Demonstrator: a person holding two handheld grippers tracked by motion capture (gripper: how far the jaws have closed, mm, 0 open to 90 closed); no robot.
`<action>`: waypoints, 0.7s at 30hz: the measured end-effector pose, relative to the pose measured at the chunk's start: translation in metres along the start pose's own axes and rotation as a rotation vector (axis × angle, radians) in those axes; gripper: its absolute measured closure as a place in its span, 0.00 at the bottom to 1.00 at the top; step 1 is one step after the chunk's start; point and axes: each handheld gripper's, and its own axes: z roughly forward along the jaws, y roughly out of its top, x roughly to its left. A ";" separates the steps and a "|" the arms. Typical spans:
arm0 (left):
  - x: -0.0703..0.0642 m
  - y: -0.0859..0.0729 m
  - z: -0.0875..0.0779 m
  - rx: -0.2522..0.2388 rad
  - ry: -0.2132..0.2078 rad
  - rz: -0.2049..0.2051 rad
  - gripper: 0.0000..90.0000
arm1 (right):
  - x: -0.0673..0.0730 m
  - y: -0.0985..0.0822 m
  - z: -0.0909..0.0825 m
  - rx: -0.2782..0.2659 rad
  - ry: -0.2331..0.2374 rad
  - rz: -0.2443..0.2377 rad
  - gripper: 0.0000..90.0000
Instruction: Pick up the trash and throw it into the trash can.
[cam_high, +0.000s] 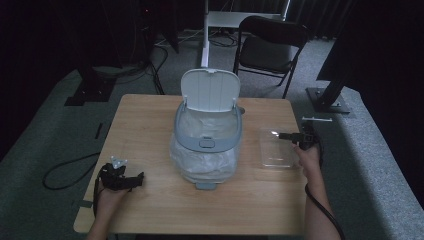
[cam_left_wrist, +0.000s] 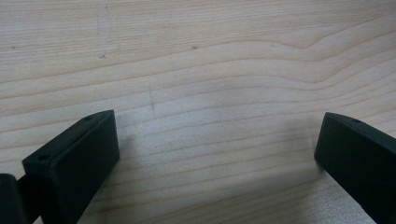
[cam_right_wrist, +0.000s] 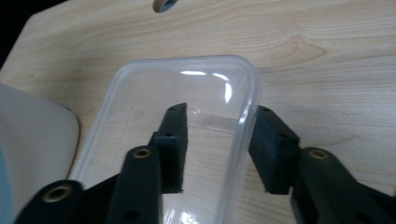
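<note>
Room: we worked in a dim room with dark curtains, a folding chair (cam_high: 270, 45) behind a pale wooden table (cam_high: 150, 130).
Centre of table: a grey bin (cam_high: 207, 145) lined with a white bag stood there, its lid (cam_high: 210, 90) tipped up and back.
Container: a clear plastic tub (cam_right_wrist: 187, 107) lay at the right side of the table, just beside the bin, open side up.
Right gripper (cam_right_wrist: 218, 140): its jaws straddled the tub's near wall, one inside and one outside; the outer pad (cam_right_wrist: 271, 149) met the rim, while the inner one looked a little off the wall, so we judged the grip not yet firm.
Left gripper (cam_left_wrist: 215, 154): it rested over bare wood near the left edge, jaws wide apart, nothing between them.
Handling: we judged the tub light, thin and springy, smooth enough to slip.
Where to hold: we would pinch the wall just under the stiffer rim, gently, as hard squeezing could buckle it.
</note>
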 end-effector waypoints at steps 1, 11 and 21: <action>0.000 0.000 0.000 -0.001 0.000 -0.001 0.01 | 0.000 0.000 -0.001 -0.001 0.004 0.001 0.69; 0.000 0.000 0.000 -0.001 -0.002 0.002 0.01 | 0.020 0.002 -0.013 -0.029 0.099 -0.054 0.88; 0.000 0.000 0.000 -0.001 -0.002 0.002 0.01 | 0.048 -0.003 -0.025 -0.077 0.215 -0.111 0.94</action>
